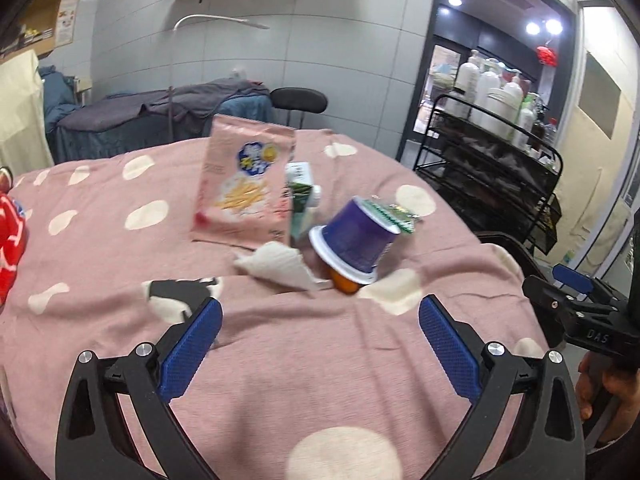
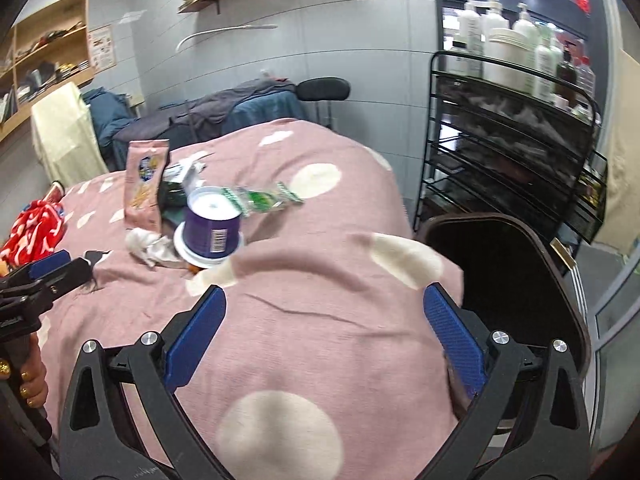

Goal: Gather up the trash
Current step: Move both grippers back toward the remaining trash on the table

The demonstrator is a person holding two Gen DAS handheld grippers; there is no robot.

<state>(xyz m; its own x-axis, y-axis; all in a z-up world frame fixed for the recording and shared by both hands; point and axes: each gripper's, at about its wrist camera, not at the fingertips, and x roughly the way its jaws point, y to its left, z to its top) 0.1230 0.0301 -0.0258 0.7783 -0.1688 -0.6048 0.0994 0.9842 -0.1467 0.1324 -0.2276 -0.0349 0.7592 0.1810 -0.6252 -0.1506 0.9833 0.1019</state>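
Two grippers, both spread wide and empty, hover over my pink polka-dot bedspread (image 1: 100, 264).

Through the left wrist camera, my left gripper (image 1: 320, 344) faces the litter pile ahead: a pink snack bag with a fries picture (image 1: 244, 184) standing upright, a green-and-white carton (image 1: 301, 200) behind it, a crumpled white tissue (image 1: 276, 266), and an upturned purple plastic cup with a white rim (image 1: 354, 240) leaning on a small orange object (image 1: 344, 282). My right gripper shows at the frame's edge.

Through the right wrist camera, my right gripper (image 2: 324, 344) sits nearer the bed's edge, beside a dark open bin (image 2: 508, 280) this view alone reveals. It alone also shows the cup's barcode and a green-and-white foil wrapper (image 2: 264, 198) stretched flat.

Risk, as I judge it: the tilted cup could roll off the soft cover when nudged, and the bag could topple.
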